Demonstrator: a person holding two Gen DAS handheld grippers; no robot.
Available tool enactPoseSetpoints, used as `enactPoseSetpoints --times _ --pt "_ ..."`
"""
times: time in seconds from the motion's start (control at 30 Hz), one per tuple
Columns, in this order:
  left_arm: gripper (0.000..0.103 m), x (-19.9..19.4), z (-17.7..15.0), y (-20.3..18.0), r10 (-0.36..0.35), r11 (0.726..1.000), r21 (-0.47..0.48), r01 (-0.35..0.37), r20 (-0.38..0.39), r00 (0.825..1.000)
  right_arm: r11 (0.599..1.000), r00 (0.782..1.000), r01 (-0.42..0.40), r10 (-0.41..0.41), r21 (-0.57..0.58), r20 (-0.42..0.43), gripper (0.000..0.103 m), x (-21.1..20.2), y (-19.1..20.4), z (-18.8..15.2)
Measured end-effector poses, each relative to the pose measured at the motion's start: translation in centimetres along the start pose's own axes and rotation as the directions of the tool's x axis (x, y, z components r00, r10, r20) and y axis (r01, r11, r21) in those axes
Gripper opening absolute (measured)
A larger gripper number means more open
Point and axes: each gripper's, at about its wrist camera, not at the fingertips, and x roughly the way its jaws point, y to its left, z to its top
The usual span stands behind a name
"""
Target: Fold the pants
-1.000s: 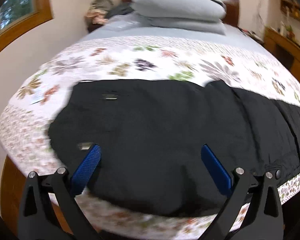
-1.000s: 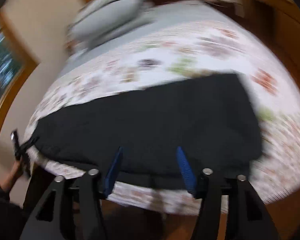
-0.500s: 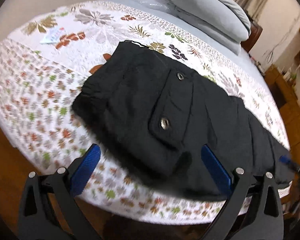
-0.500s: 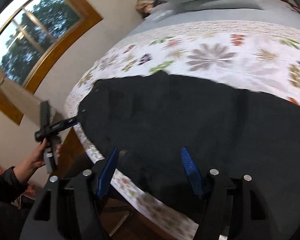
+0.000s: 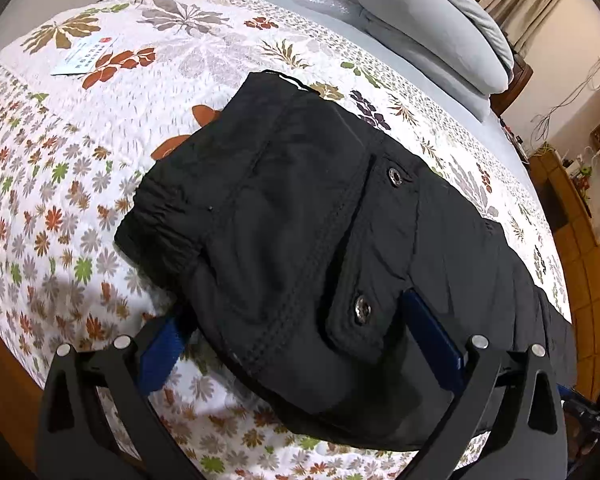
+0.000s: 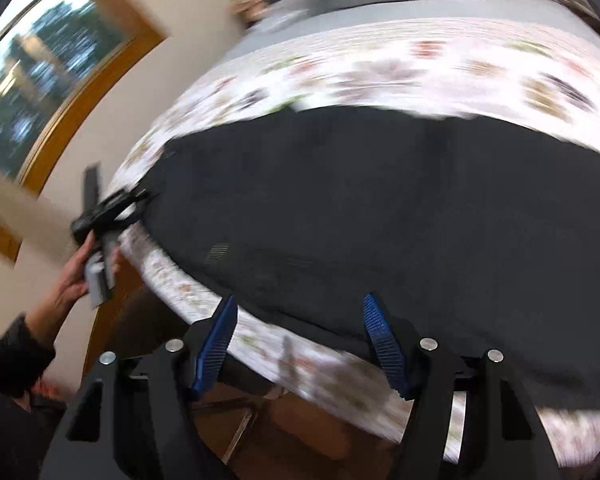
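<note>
Black pants point(image 5: 300, 208) lie stretched along the near side of a floral bedspread point(image 5: 60, 184). Their waistband end and a pocket flap with two snaps point(image 5: 362, 308) are closest in the left wrist view. My left gripper point(image 5: 300, 332) is open wide and straddles the near waist corner. The cloth lies between its blue pads point(image 5: 436, 336) without being pressed, and the left pad is partly hidden by the hem. In the blurred right wrist view, my right gripper point(image 6: 300, 340) stands open at the near edge of the pants point(image 6: 380, 208). The left gripper point(image 6: 104, 212), in a hand, sits at their left end.
Grey pillows point(image 5: 432, 28) are stacked at the head of the bed. A light blue card point(image 5: 84, 56) lies on the spread at the far left. Wooden furniture point(image 5: 580, 200) stands to the right, and a wood-framed window point(image 6: 40, 80) is on the left wall.
The left gripper has rolled and closed in on the waist end, which now lies between its fingers. The right view has swung left along the near edge of the pants.
</note>
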Motion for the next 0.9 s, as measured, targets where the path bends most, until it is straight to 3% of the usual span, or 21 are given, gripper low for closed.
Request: enactPoseSetpoints --times 0.07,0.13,0.23,0.4,0.57,0.7,0.87,0.9 --pt "0.100 -0.1 -0.1 -0.2 0.026 0.999 0.022 -0.026 0.002 1.000 0.990 0.992 0.086 -0.095 0.116 0.080 0.067 -4.4 -4.4 -0.7" --pt "0.100 -0.9 -0.6 -0.6 0.071 0.996 0.045 -0.072 0.022 0.997 0.963 0.979 0.120 -0.155 0.241 0.134 0.067 -7.9 -8.6 -1.7" --pt "0.100 -3.1 -1.2 -1.5 0.149 0.987 0.054 -0.154 0.093 0.985 0.872 0.947 0.152 -0.263 0.465 0.185 0.067 -13.0 -16.4 -4.2" --pt "0.100 -6.9 -2.2 -6.4 0.164 0.963 0.172 -0.206 0.234 0.958 0.775 0.922 0.111 -0.314 0.622 0.227 0.067 -16.1 -23.4 -7.7" --pt "0.101 -6.4 -2.4 -14.3 0.037 0.942 0.318 -0.107 0.218 0.975 0.730 0.920 -0.013 -0.259 0.683 0.295 0.065 -15.8 -27.0 -8.8" --pt "0.101 -4.4 -3.3 -19.2 -0.048 0.926 0.378 -0.012 0.149 0.988 0.707 0.914 -0.046 -0.255 0.705 0.315 0.058 -15.2 -29.2 -8.8" --pt "0.101 -1.4 -5.4 -22.9 -0.077 0.895 0.445 0.034 0.079 0.994 0.683 0.901 -0.101 -0.246 0.723 0.358 0.047 -15.4 -31.4 -9.0" --pt "0.101 -0.8 -5.6 -23.3 -0.072 0.889 0.458 0.033 0.069 0.995 0.683 0.901 -0.102 -0.245 0.723 0.359 0.039 -15.4 -31.7 -8.9"
